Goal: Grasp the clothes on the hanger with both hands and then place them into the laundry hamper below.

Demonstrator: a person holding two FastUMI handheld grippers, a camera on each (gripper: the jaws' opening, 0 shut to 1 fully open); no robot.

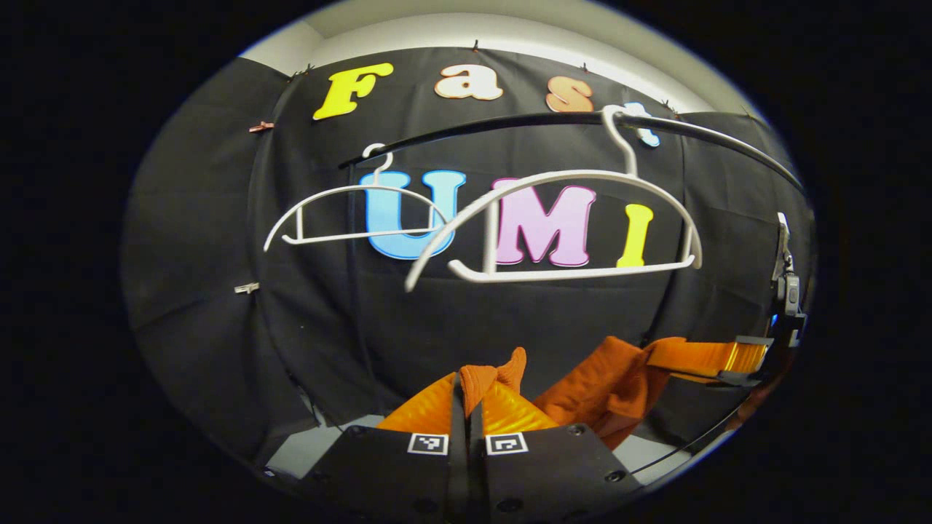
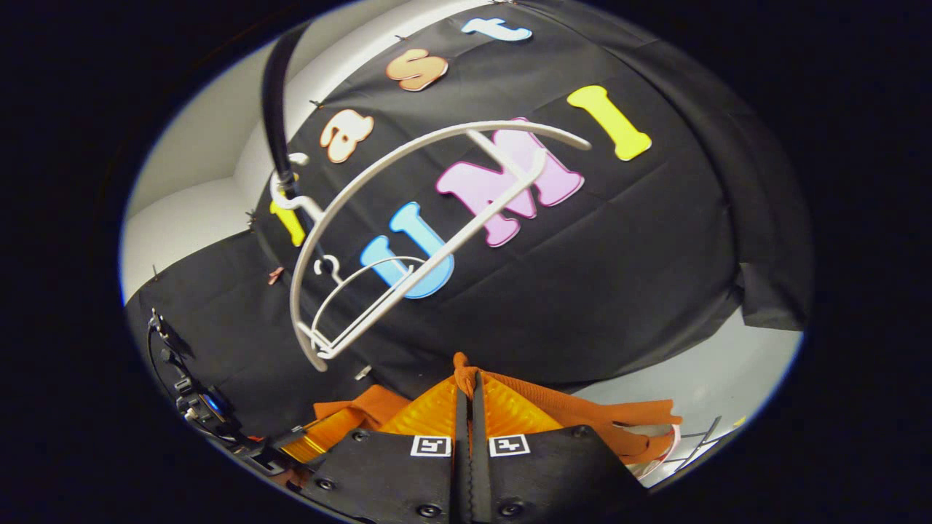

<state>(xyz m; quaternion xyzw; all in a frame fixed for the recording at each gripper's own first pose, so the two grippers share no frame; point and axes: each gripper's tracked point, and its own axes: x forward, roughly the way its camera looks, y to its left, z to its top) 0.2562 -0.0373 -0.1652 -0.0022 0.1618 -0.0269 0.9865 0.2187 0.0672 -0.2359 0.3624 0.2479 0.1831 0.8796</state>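
Orange garment (image 1: 604,382) is seen off the hangers, stretched between the two grippers, below the white hangers and in front of the black booth wall. In the left gripper view, the left gripper (image 1: 467,407) is seen at bottom centre w/ its jaws closed tight on a bunched fold of the cloth, a tuft of it poking up above the tips. Farther right in the same view, the right gripper (image 1: 735,360) is seen pinching the other end of the garment. In the right gripper view, the right gripper (image 2: 467,404) is shown w/ jaws pressed together on the fabric, a small knot of it sticking up above them; cloth is spread to the right and low toward the left, where the left gripper (image 2: 306,440) is seen at its edge. Two bare white hangers are hung on the black rail (image 1: 510,125): a near hanger (image 1: 561,218) and a far hanger (image 1: 349,215), both tilted. The hamper can't be made out w/ certainty.
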